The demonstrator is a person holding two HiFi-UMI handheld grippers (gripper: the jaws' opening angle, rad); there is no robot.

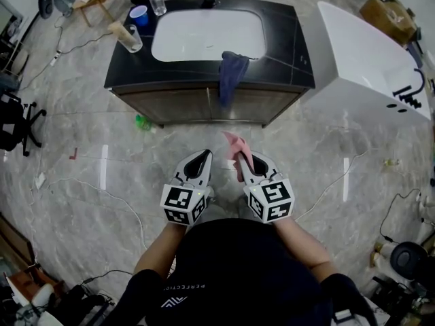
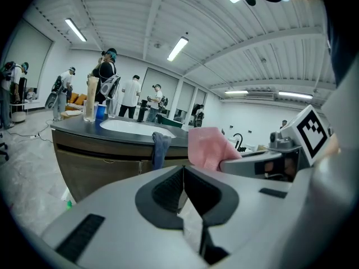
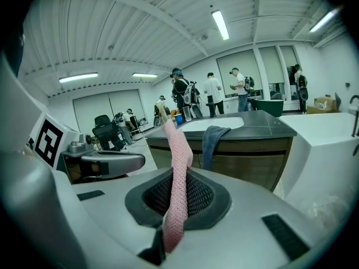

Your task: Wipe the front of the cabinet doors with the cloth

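Two big fixtures face us: the vanity cabinet [image 1: 284, 36] at 12 o'clock, a white bathtub [image 1: 360, 60] at 2. A blue towel [image 1: 232, 73] hangs over the cabinet doors [image 1: 178, 104]. Our right gripper [image 1: 253, 163] clamps the pink cloth [image 1: 239, 151], apart from the doors; our left gripper [image 1: 199, 160] is closed, empty.

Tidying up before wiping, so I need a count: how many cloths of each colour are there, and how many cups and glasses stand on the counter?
pink cloth: 1
blue cloth: 1
blue cup: 1
clear glass: 2
Total: 5
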